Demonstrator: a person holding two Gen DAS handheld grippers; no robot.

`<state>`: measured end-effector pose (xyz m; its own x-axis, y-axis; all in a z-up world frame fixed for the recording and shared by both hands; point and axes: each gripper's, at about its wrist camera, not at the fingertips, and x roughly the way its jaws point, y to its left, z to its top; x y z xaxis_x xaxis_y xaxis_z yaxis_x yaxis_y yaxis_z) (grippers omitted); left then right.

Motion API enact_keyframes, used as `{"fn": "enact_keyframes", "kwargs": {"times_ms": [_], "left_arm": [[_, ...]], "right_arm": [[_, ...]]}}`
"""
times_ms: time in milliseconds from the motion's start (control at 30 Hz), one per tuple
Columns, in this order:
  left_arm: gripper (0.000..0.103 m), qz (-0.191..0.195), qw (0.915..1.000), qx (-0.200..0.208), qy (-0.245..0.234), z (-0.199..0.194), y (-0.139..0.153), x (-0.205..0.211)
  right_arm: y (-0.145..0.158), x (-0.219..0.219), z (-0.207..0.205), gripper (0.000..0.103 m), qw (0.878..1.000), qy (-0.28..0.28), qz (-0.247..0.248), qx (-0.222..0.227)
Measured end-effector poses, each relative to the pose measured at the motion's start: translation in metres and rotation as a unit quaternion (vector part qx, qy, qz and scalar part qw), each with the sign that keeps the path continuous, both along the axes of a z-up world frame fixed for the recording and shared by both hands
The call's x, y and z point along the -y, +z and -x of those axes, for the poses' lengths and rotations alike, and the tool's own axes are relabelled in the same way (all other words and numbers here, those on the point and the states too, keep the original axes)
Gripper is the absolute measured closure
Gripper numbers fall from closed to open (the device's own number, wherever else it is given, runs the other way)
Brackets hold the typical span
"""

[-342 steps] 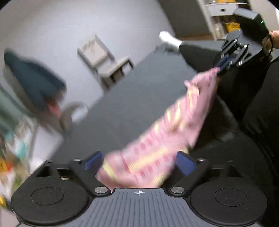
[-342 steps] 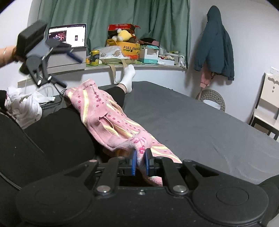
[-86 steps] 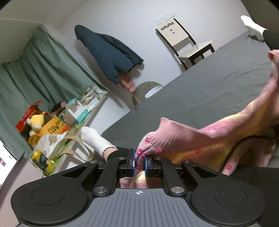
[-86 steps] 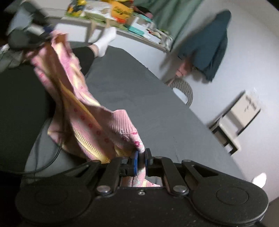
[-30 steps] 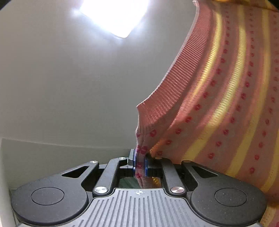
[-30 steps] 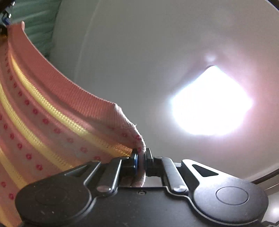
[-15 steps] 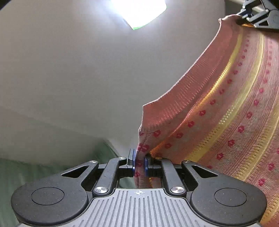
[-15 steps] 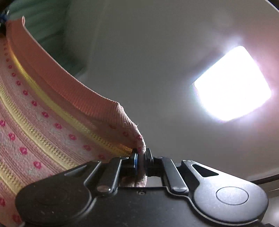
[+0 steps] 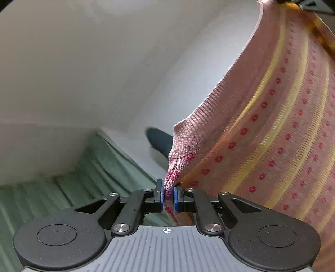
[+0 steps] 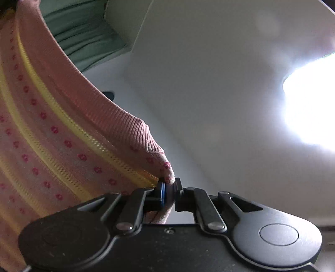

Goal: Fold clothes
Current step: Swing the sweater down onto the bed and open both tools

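Note:
A pink knitted garment (image 9: 272, 129) with yellow stripes and red dots is held up in the air, stretched between both grippers. My left gripper (image 9: 168, 197) is shut on one corner of its ribbed hem. The same pink garment (image 10: 52, 136) fills the left of the right wrist view, where my right gripper (image 10: 168, 193) is shut on the opposite corner. In the left wrist view the right gripper (image 9: 312, 5) shows as a dark shape at the top right edge. Both cameras point upward toward the ceiling.
A green curtain (image 9: 62, 188) hangs at lower left in the left wrist view, and the green curtain (image 10: 83, 35) shows at top left in the right wrist view. A dark jacket (image 9: 161, 140) hangs on the white wall. A bright ceiling light (image 10: 309, 108) glares at right.
Both grippers have tilted down from the ceiling, still holding the garment. The green curtain and dark jacket have come into view, and the ceiling light has left the left wrist view.

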<state>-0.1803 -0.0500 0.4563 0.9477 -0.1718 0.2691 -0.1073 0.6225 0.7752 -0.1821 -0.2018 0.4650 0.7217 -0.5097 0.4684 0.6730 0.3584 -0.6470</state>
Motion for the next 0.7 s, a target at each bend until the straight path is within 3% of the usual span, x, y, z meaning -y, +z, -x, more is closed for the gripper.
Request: {"fn": "enact_keyframes", "kwargs": {"times_ms": [67, 133, 233, 333, 400, 467, 600, 700], "left_arm": [[0.093, -0.012, 0.9997, 0.021, -0.003, 0.009, -0.003, -0.002], [0.093, -0.051, 0.9984, 0.019, -0.016, 0.027, -0.034, -0.009], [0.093, -0.119, 0.992, -0.02, -0.036, 0.044, -0.106, -0.02], [0.093, -0.191, 0.9762, -0.089, -0.051, 0.07, -0.193, -0.022], [0.093, -0.235, 0.9596, -0.142, -0.062, 0.088, -0.251, -0.021], [0.093, -0.271, 0.9381, -0.201, -0.077, 0.108, -0.303, -0.017], [0.093, -0.372, 0.879, -0.278, -0.108, 0.139, -0.379, -0.006], [0.093, -0.422, 0.8373, -0.324, -0.125, 0.148, -0.403, -0.006]], "right_arm": [[-0.016, -0.007, 0.015, 0.095, 1.0, 0.005, 0.02, -0.006], [-0.052, -0.011, 0.02, 0.095, 0.999, 0.018, 0.031, -0.036], [-0.127, -0.04, 0.018, 0.095, 0.992, 0.047, 0.024, -0.113], [-0.208, -0.056, 0.041, 0.095, 0.972, 0.087, -0.012, -0.218], [-0.26, -0.075, 0.048, 0.095, 0.946, 0.112, -0.04, -0.302], [-0.31, -0.093, 0.05, 0.095, 0.907, 0.134, -0.061, -0.395], [-0.385, -0.12, 0.047, 0.095, 0.804, 0.187, -0.098, -0.556], [-0.4, -0.128, 0.032, 0.095, 0.765, 0.194, -0.13, -0.6]]}}
